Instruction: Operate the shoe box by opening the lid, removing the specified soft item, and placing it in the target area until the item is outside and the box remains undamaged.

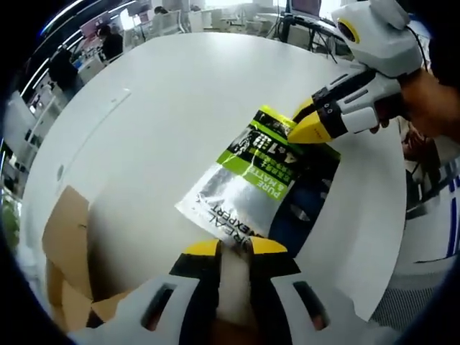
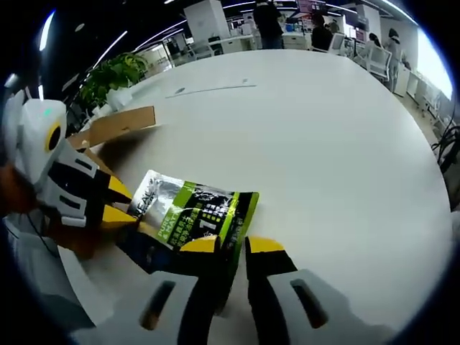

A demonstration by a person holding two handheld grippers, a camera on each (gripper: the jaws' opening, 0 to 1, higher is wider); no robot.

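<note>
A green, silver and black pouch (image 1: 253, 180) is seen stretched over the white table (image 1: 165, 108) between the two grippers. In the left gripper view, the left gripper (image 1: 235, 248) rises from 6 o'clock with its yellow-tipped jaws closed narrowly on the pouch's silver end. The right gripper (image 1: 307, 128) enters from 2 o'clock and is clamped on the green end, with a hand (image 1: 431, 100) visible behind it. The brown cardboard box (image 1: 65, 251), flaps open, is seen at 8 o'clock, apart from the pouch.

In the right gripper view, the same pouch (image 2: 194, 215) is seen from the opposite end. The right gripper (image 2: 231, 246) at 6 o'clock is closed on the pouch's near edge. The left gripper (image 2: 118, 208) is seen at 9 o'clock pinching the silver end. The box flap (image 2: 115, 126) appears at 10 o'clock, a potted plant (image 2: 115, 75) behind it, and people (image 2: 269, 21) stand at 12 o'clock.
</note>
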